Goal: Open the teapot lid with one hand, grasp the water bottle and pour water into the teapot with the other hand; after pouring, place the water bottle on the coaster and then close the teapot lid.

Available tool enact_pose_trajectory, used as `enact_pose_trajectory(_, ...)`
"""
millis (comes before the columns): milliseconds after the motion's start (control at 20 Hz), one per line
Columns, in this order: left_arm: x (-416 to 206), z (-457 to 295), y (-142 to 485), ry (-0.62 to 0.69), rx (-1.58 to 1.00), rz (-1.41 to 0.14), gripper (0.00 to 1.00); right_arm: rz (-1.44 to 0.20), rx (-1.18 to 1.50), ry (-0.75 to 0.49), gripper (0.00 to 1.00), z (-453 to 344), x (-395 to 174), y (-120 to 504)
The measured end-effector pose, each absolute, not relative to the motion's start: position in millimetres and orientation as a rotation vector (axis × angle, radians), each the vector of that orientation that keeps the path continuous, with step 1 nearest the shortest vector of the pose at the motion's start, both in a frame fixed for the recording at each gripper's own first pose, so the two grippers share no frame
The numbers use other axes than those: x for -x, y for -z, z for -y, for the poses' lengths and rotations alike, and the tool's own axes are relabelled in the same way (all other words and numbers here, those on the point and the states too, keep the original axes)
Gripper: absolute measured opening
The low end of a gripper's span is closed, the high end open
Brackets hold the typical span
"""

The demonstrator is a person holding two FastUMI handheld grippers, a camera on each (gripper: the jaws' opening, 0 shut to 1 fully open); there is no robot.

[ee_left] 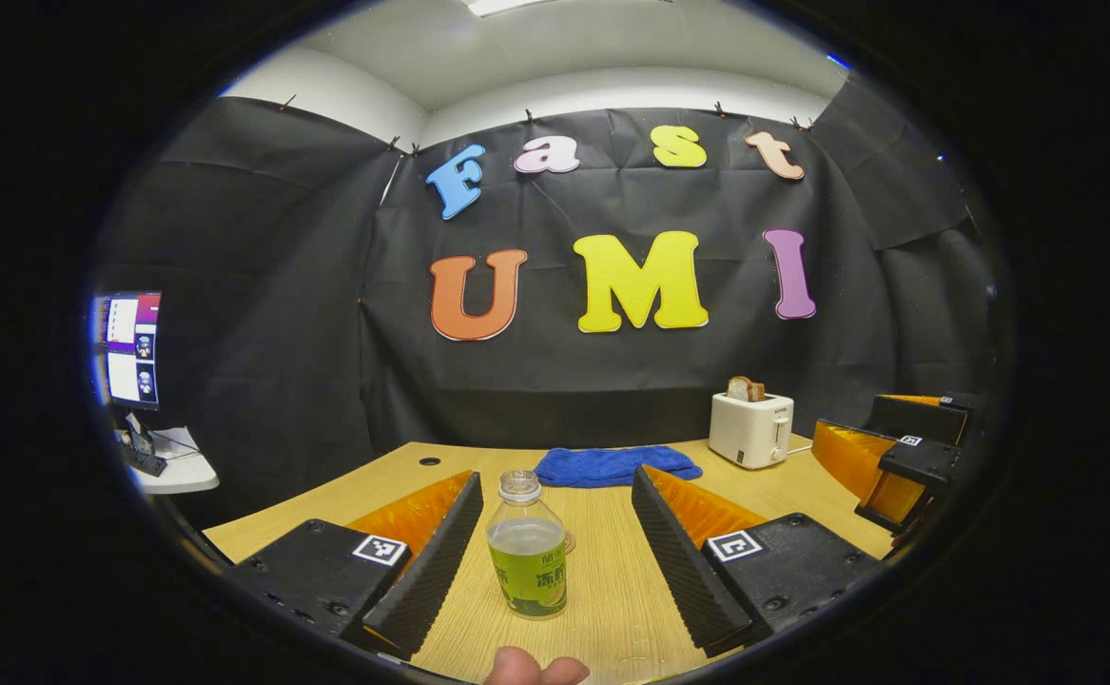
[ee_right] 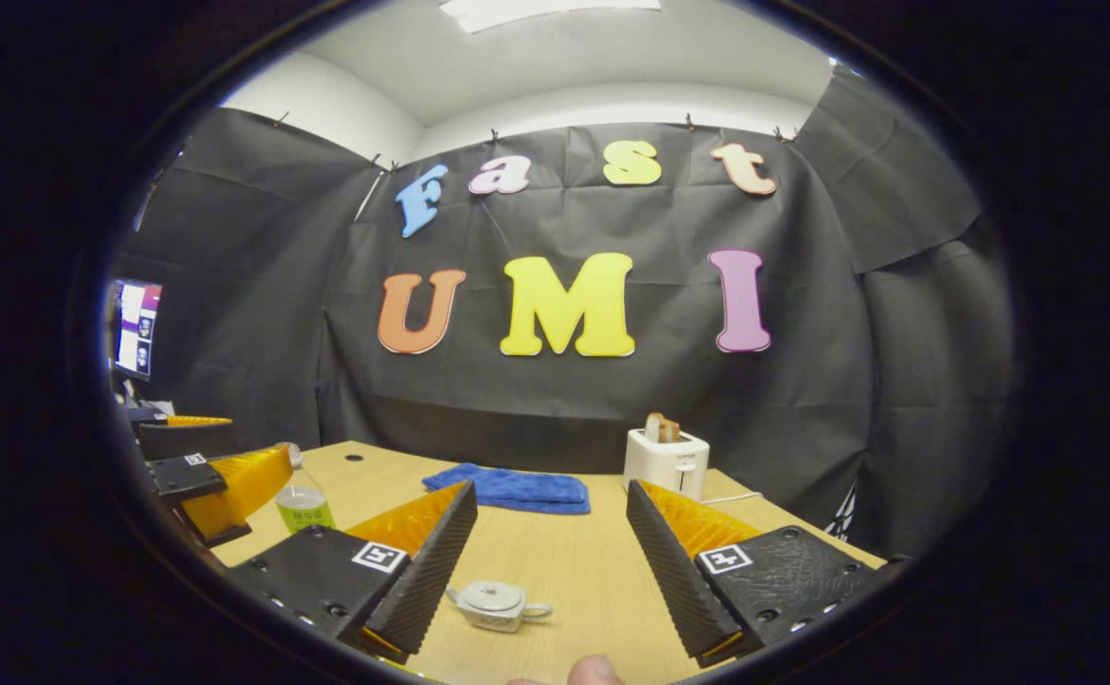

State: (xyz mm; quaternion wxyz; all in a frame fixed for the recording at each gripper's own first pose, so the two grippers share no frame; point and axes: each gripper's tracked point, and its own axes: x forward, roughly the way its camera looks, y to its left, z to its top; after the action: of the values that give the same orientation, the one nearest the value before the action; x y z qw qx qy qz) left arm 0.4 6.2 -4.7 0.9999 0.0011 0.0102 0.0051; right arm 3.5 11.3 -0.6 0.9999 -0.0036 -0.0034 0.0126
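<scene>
In the left gripper view, my left gripper (ee_left: 555, 561) hangs level just above the wooden table (ee_left: 802, 490), its two fingers spread wide apart and closed on nothing. The water bottle (ee_left: 527, 545) stands upright on the table between them, a little nearer the left finger but touching neither; its cap is on and it is partly filled. Something small and round lies on the table just behind the bottle, mostly hidden; I cannot tell what it is. My fingertip (ee_left: 535, 669) shows at the bottom edge. Beyond the fingers lie a blue cloth (ee_left: 616, 465) and, to the right of it, a white toaster (ee_left: 750, 429) with bread in its slot. My other gripper shows far off to the right.

In the right gripper view, my right gripper (ee_right: 552, 571) is likewise level and low over the table, fingers wide apart and empty. The small white teapot (ee_right: 496, 605) sits between them, close to the left finger, lid on, not touched. The bottle stands well off to the left, beside my left gripper.
</scene>
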Motion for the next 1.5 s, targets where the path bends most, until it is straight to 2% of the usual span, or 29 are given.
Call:
enact_pose_trajectory(200,0.2,-4.3,4.7,-0.005,-0.006,-0.021,0.99,0.013,0.008,-0.019,0.95,-8.2,-2.0,0.0)
enact_pose_trajectory(750,-0.4,-8.5,6.1,-0.02,-0.005,-0.023,0.99,-0.047,-0.004,-0.053,0.97,-15.8,-14.3,27.9)
enact_pose_trajectory(900,-0.1,-10.7,2.4,-0.032,-0.002,-0.013,0.99,-0.082,0.015,-0.069,0.95,-21.9,-22.6,49.2)
enact_pose_trajectory(1150,0.8,-27.8,1.4,-0.06,0.008,-0.013,0.98,-0.167,0.021,-0.094,0.98,-45.2,-41.4,93.3)
enact_pose_trajectory(1200,1.2,-31.0,1.1,-0.066,0.011,-0.015,0.99,-0.184,0.01,-0.092,0.95,-49.1,-46.1,101.8)
enact_pose_trajectory(1450,0.5,-43.2,1.4,-0.086,0.028,-0.022,0.99,-0.239,-0.011,-0.07,0.98,-59.2,-61.6,124.7)
enact_pose_trajectory(1500,1.3,-45.3,1.9,-0.088,0.027,-0.022,0.99,-0.249,-0.007,-0.06,0.95,-59.4,-64.0,130.7)
